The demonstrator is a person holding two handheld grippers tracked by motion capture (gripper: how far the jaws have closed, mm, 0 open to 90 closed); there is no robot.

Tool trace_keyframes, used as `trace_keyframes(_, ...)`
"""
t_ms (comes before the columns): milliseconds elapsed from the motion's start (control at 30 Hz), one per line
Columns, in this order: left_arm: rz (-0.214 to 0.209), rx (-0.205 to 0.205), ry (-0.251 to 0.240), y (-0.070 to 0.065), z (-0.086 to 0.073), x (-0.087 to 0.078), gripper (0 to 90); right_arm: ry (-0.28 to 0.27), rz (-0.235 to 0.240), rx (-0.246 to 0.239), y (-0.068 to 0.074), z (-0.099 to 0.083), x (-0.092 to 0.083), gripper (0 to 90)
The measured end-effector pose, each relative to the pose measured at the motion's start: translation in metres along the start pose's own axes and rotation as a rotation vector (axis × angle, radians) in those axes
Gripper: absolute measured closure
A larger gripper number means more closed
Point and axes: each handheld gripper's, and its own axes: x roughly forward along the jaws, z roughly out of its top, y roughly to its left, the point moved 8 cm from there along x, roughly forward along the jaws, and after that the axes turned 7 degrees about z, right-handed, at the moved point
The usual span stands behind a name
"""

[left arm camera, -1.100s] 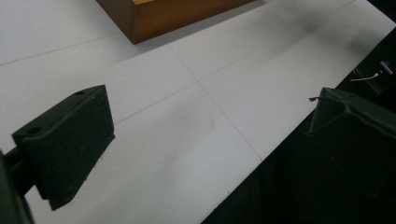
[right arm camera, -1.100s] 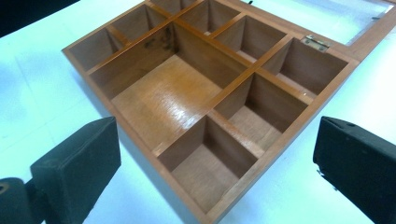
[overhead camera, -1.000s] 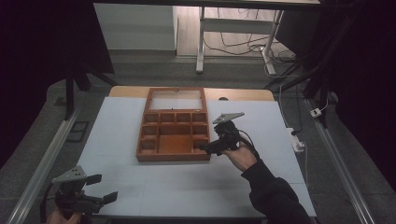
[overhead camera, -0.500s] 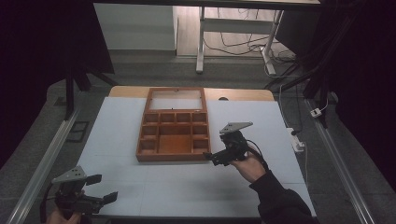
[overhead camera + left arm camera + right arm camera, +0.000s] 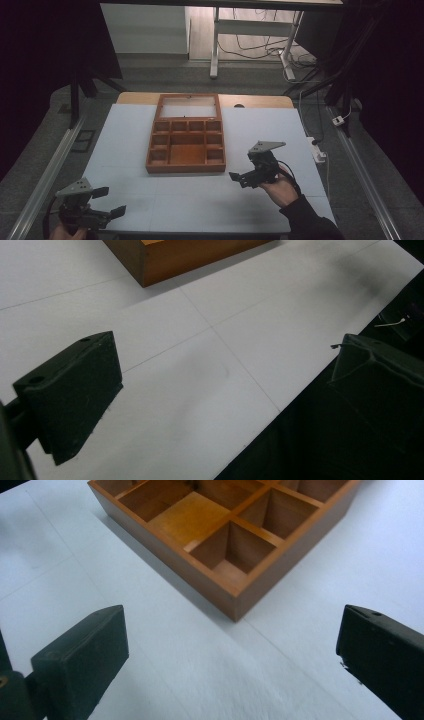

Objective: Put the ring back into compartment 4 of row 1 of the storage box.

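Now the right gripper (image 5: 242, 176) sits clear of the wooden box (image 5: 185, 133), pulled back toward the person's side of the table and off to the box's near right corner; a second ago it was up against the right edge of the box, and half a second ago it was already partway out. Its jaws stand wide apart with nothing between them, and the right gripper view looks past them at the box's near corner (image 5: 235, 605) across a bare strip of white table cover (image 5: 165, 680). I read this as the end of a step at the box: whatever that gripper did there is finished and it is backing away.

The left gripper (image 5: 110, 201) has not shifted; it hangs at the near left corner of the table, jaws likewise spread and empty, well apart from the box.

The box lies flat in the middle of the table, its glazed lid (image 5: 189, 106) folded open on the far side. The tray is divided into small compartments around one larger one, and all those visible look empty.
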Motion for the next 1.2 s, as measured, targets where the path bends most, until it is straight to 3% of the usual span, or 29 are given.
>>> trace_keyframes(733, -0.003, -0.004, -0.006, 0.0, 0.0, -0.001, 0.1, -0.03, -0.081, 0.096, -0.009, -0.056, -0.053, 0.0)
trace_keyframes(1200, -0.001, -0.007, -0.008, 0.0, 0.001, -0.001, 0.1, -0.053, -0.172, 0.161, -0.016, -0.086, -0.085, 0.0)
